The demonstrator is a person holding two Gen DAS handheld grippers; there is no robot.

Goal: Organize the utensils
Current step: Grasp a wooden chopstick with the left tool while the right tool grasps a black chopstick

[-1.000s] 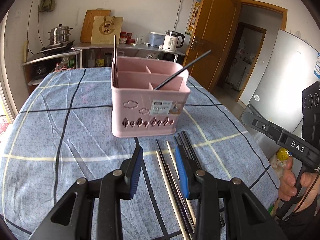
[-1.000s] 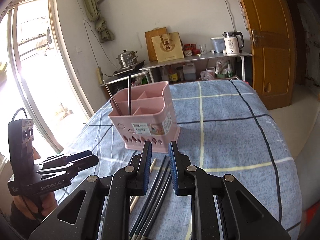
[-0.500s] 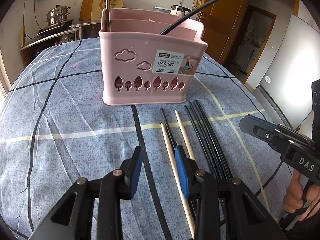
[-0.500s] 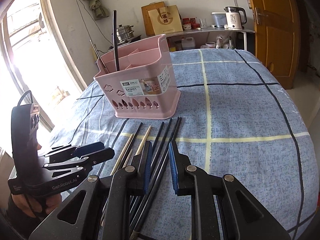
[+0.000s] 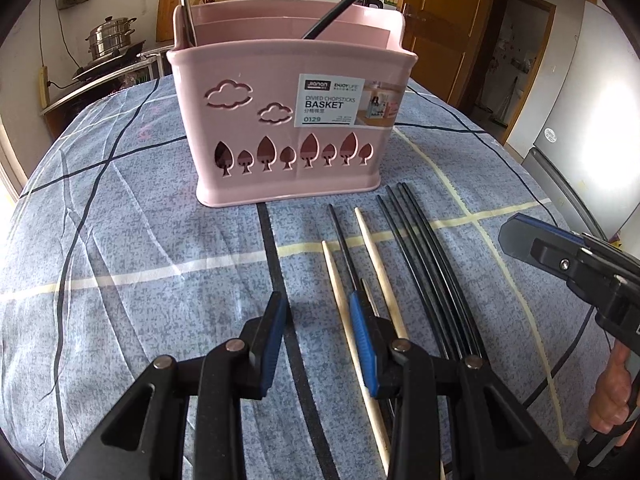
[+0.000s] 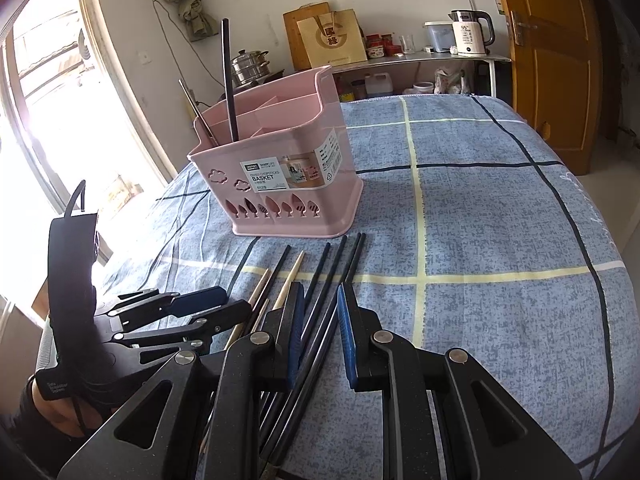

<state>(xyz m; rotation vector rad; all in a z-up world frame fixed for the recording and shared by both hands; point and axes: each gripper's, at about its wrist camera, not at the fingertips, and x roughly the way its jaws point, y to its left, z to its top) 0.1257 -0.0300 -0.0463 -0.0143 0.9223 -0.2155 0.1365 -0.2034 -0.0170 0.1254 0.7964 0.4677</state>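
Observation:
A pink divided chopstick basket stands on the blue checked cloth, with a black chopstick and a metal utensil standing in it. Several black chopsticks and two wooden chopsticks lie in front of it. My left gripper is open, low over the cloth just left of the wooden chopsticks. My right gripper is open, straddling the black chopsticks. Each gripper shows in the other's view.
The table drops off at the right and near edges. A shelf with a kettle, a pot and jars stands behind. A wooden door is at the back right, a window at the left.
Both grippers have come lower and closer to the basket and the loose chopsticks. The right jaws now sit over the black chopsticks. Both stay open.

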